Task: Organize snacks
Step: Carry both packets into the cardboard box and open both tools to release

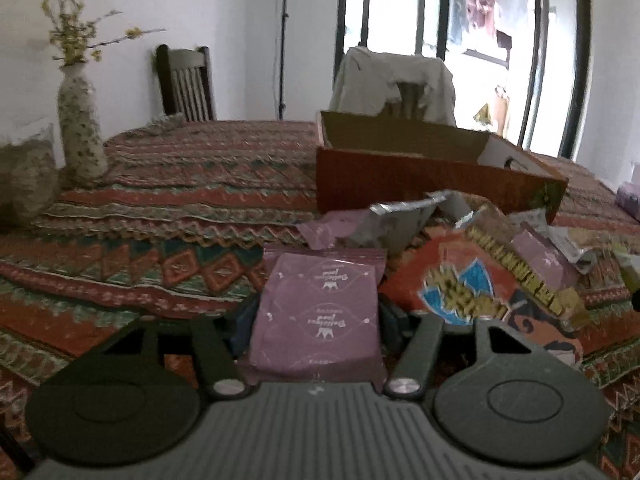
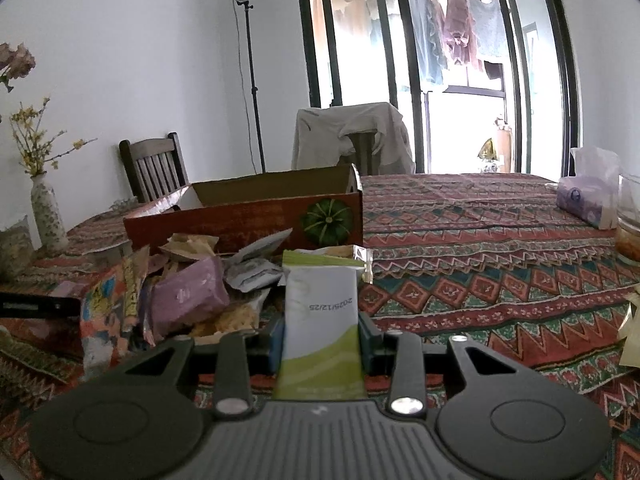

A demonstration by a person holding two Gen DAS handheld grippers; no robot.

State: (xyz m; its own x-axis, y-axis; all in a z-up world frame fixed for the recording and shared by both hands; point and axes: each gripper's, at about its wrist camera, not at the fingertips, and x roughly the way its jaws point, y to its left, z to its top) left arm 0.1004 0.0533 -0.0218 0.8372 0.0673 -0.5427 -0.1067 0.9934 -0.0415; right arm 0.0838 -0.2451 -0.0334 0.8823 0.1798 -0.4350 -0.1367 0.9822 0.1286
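The left gripper point(image 1: 316, 320) had its fingers closed on a purple snack packet point(image 1: 318, 312), low centre of frame; the right gripper point(image 2: 322, 332) clamped a white-and-green packet point(image 2: 320, 316) likewise — both apparently lifted for sorting. Each gripper pointed slightly downward toward the open cardboard box point(image 1: 420, 168), mid-frame beyond the loose snack pile point(image 2: 192, 292) — the likely destination.
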